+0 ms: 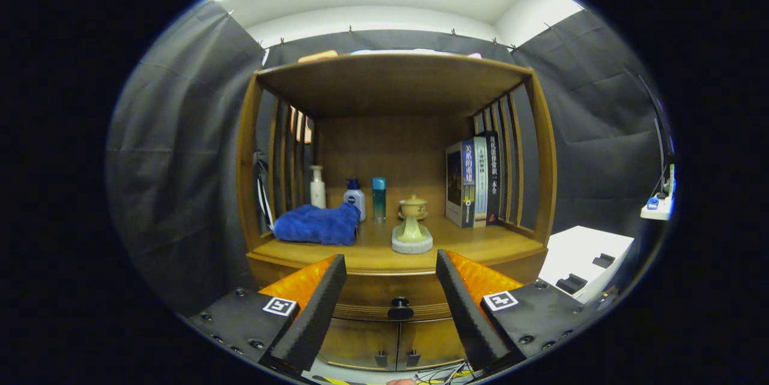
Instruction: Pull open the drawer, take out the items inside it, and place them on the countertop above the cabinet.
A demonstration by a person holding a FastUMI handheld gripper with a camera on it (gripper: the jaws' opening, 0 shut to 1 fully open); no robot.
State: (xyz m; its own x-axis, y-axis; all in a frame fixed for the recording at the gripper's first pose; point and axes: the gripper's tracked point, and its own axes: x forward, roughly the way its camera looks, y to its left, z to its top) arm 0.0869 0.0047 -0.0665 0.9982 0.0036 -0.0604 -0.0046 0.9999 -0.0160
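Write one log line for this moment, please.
gripper: open, holds nothing | knob: between fingers, untouched | drawer: closed | countertop: towel, bottles, books

Your handheld two-finger gripper [390, 277] is held level, fingers [318, 307] spread wide apart and pointing forward, nothing between them, neither finger touching anything. Both tips sit at equal height.
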